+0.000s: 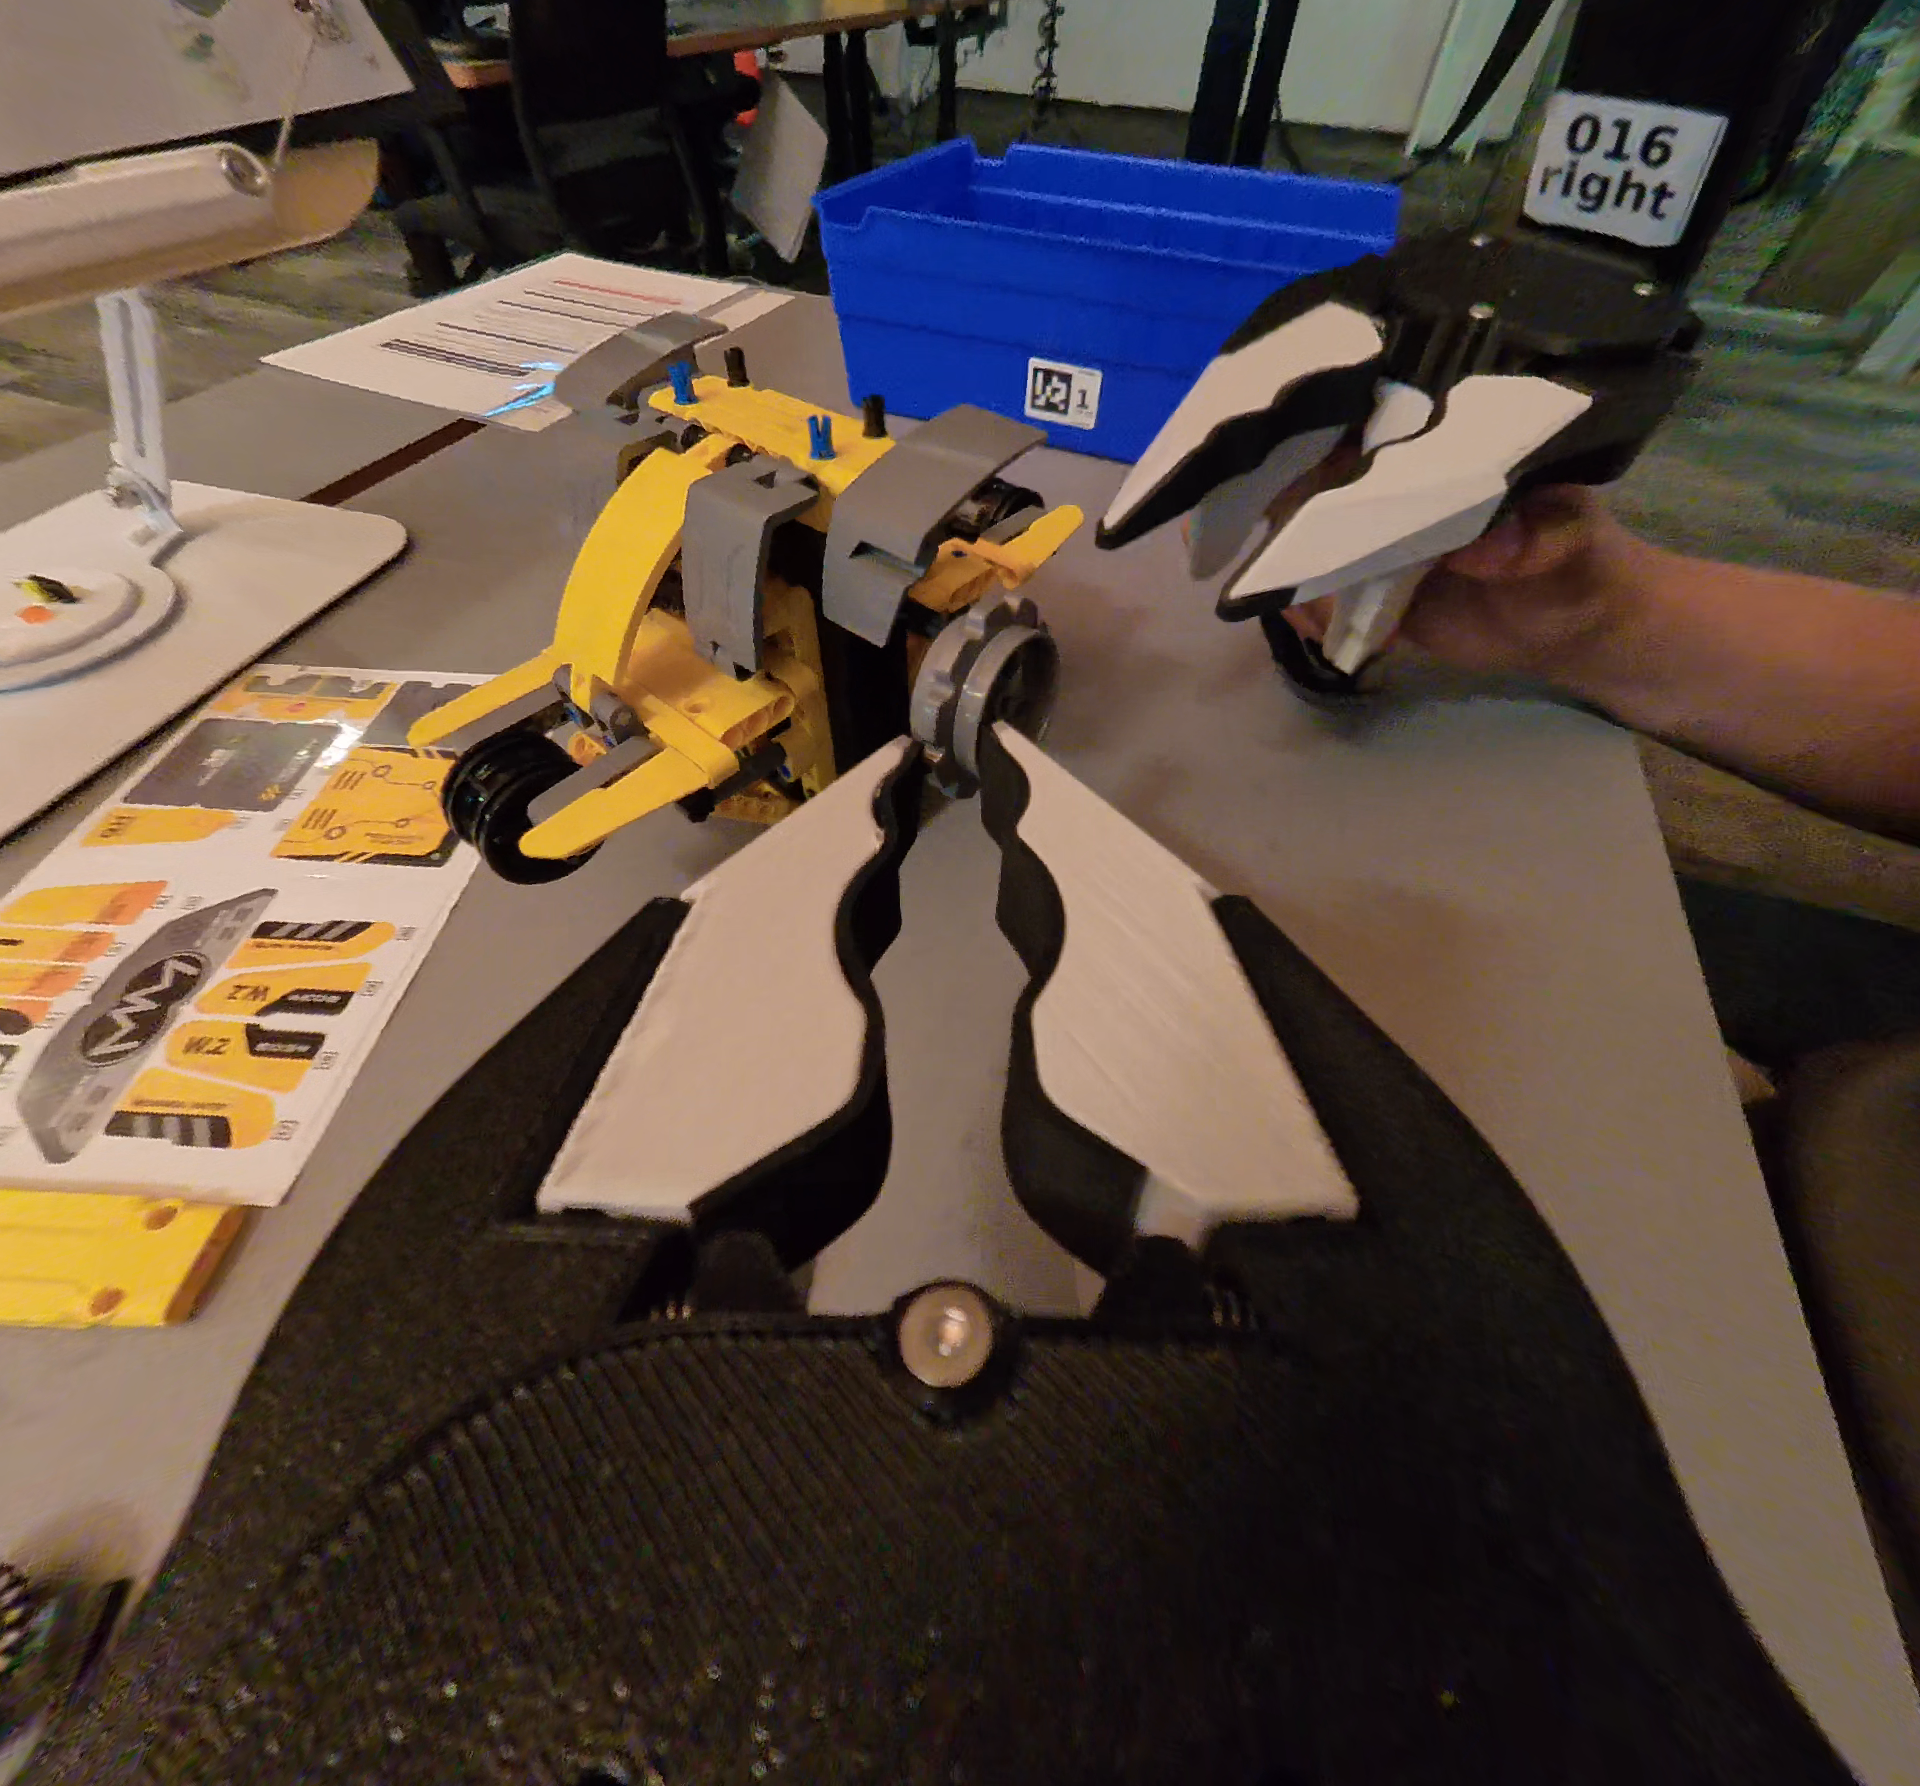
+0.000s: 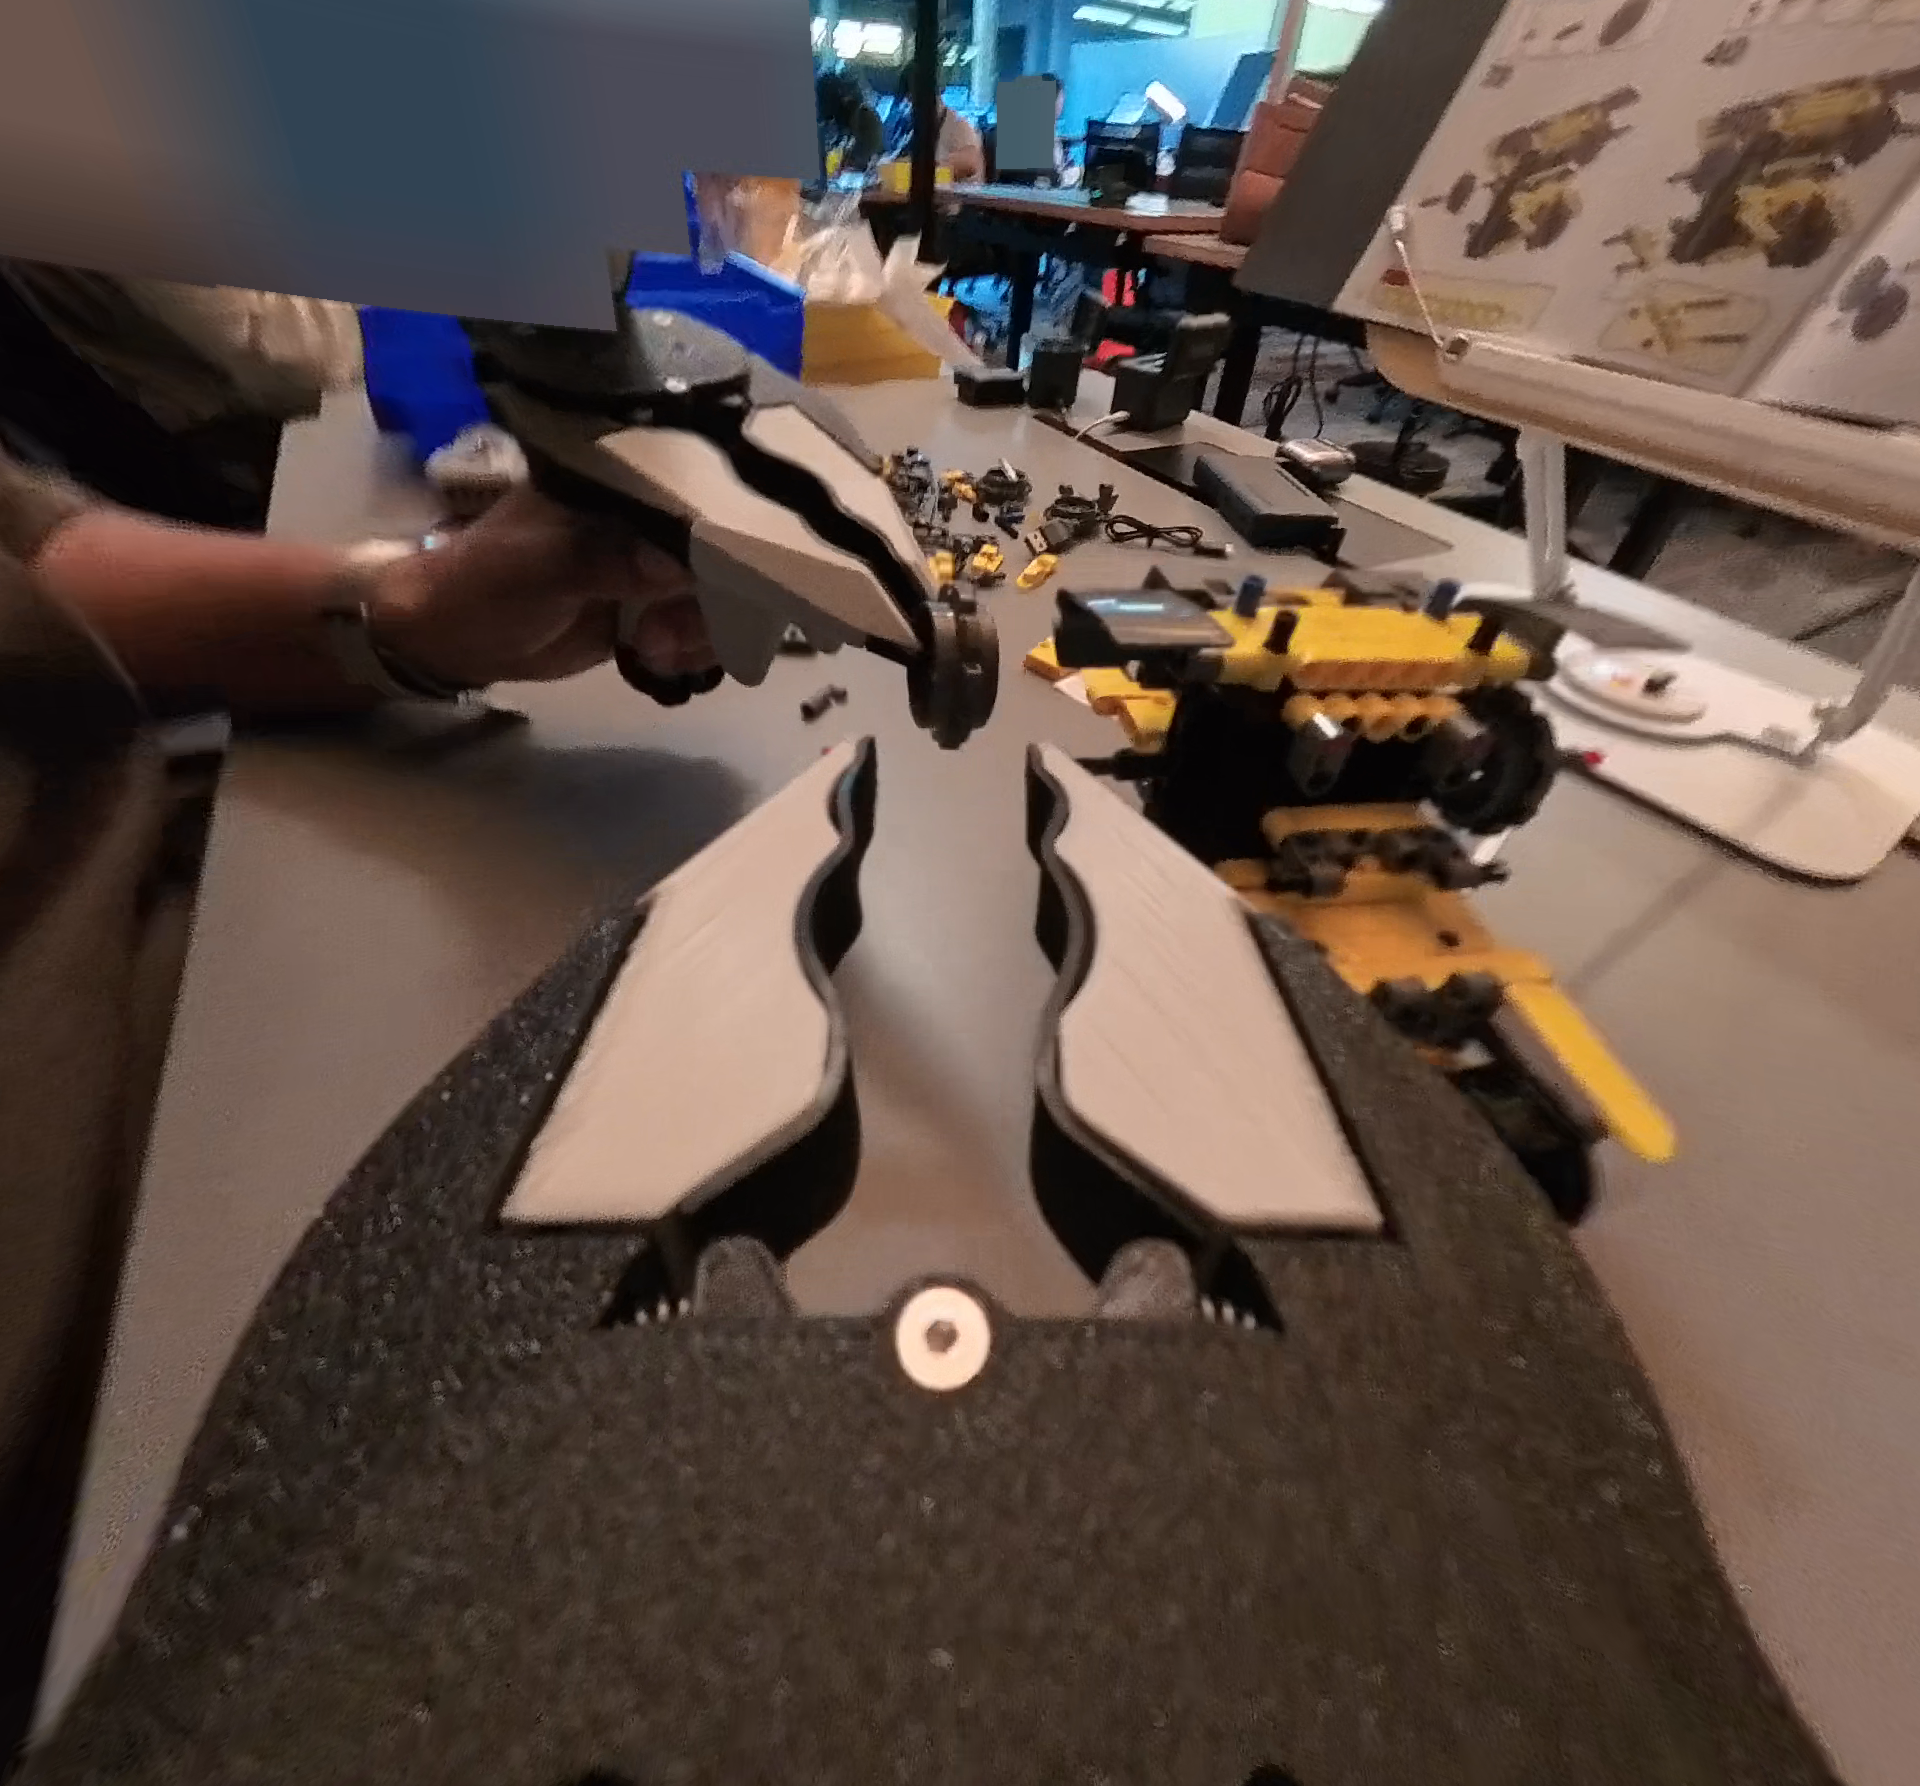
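Left gripper (image 1: 951, 749) jaws pinch grey wheel rim (image 1: 977, 687) by its edge only; rim may twist free; right gripper (image 2: 948, 760) jaws parted, empty, near yellow brick vehicle (image 1: 727, 593).

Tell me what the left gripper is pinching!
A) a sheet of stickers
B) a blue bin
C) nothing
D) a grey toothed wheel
D: the left gripper has its fingertips closed on a grey toothed wheel, held up beside the yellow toy vehicle.
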`<action>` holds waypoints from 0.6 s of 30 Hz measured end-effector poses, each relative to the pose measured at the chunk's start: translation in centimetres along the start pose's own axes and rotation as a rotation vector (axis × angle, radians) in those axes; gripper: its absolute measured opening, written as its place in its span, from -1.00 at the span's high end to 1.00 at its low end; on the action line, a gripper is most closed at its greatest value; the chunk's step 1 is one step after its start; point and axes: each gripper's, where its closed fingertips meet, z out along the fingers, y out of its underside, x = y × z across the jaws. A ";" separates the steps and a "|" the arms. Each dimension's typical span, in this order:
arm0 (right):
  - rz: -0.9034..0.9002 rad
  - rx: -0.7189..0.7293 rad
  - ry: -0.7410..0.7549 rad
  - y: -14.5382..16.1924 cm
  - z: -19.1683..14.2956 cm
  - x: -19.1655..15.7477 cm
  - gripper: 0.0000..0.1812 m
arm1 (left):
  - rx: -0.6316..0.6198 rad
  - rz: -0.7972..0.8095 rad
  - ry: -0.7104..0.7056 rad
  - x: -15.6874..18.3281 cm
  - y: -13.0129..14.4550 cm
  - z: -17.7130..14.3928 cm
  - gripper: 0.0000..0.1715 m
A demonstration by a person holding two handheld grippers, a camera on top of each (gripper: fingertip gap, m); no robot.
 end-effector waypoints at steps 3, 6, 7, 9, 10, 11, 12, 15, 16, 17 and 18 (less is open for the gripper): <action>-0.137 -0.048 -0.031 -0.7 -0.7 1.1 0.70 | 0.015 -0.023 0.015 0.0 0.0 0.2 0.89; -0.149 0.009 -0.029 -1.4 -1.0 1.9 0.72 | 0.046 -0.036 0.027 0.2 -0.6 0.6 0.90; -0.127 0.050 -0.018 -1.5 -0.9 2.0 0.73 | 0.056 -0.042 0.034 0.3 -0.8 0.7 0.90; -0.084 0.079 -0.039 -1.0 -0.6 1.5 0.75 | 0.062 -0.043 0.041 0.4 -0.9 1.0 0.90; -0.069 0.050 -0.048 -0.7 -0.4 1.1 0.73 | 0.062 -0.041 0.042 0.4 -0.8 1.1 0.90; -0.064 0.050 -0.054 -0.6 -0.2 0.8 0.73 | 0.063 -0.043 0.050 0.6 -0.7 1.3 0.90; -0.057 0.064 -0.060 -0.5 0.0 0.4 0.75 | 0.068 -0.054 0.067 0.8 -0.7 1.5 0.90; -0.003 -0.040 -0.101 1.8 1.3 -0.2 0.74 | 0.080 -0.142 0.099 1.1 -0.7 2.1 0.89; 0.006 -0.051 -0.105 2.1 1.5 -0.2 0.74 | 0.089 -0.154 0.102 1.0 -0.8 2.1 0.90; 0.017 -0.048 -0.114 2.0 1.5 -0.2 0.76 | 0.092 -0.160 0.115 1.1 -0.9 2.1 0.90; 0.035 -0.035 -0.119 1.8 1.5 -0.2 0.77 | 0.095 -0.169 0.114 1.0 -0.9 2.0 0.90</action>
